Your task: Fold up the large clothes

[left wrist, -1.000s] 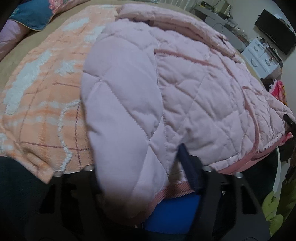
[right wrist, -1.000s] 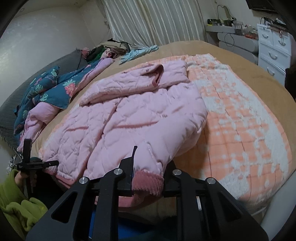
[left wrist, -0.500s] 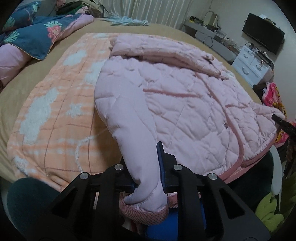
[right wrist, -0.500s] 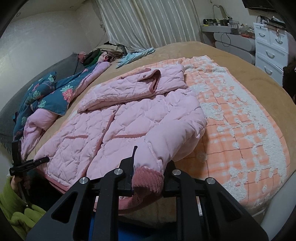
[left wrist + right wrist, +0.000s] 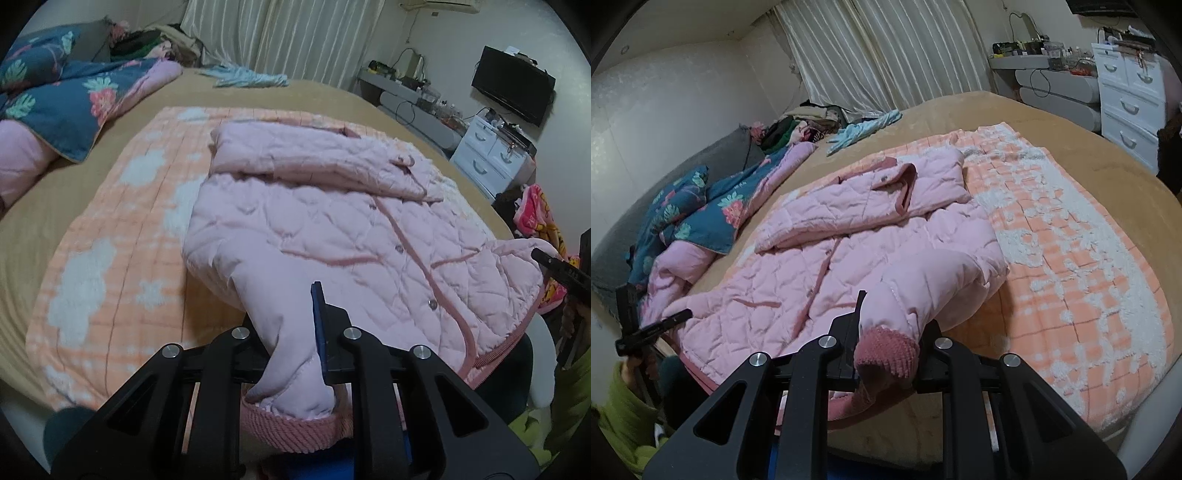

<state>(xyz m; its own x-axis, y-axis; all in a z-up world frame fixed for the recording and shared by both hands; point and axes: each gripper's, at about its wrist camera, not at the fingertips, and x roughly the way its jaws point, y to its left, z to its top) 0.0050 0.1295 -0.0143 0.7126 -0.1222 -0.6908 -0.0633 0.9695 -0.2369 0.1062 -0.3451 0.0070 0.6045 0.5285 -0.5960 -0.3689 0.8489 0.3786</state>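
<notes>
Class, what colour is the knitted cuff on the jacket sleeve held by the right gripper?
Dusty rose, darker than the pale pink sleeve; the cuff shows best in the right wrist view.

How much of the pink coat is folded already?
Barely started. Done: the pink coat lies spread flat, buttoned, on the orange blanket, its hood turned down over the chest. In hand: the left tongs pinch one sleeve cuff, and the right tongs pinch the other sleeve cuff. Left: laying both sleeves across the front, then folding the body over.
</notes>
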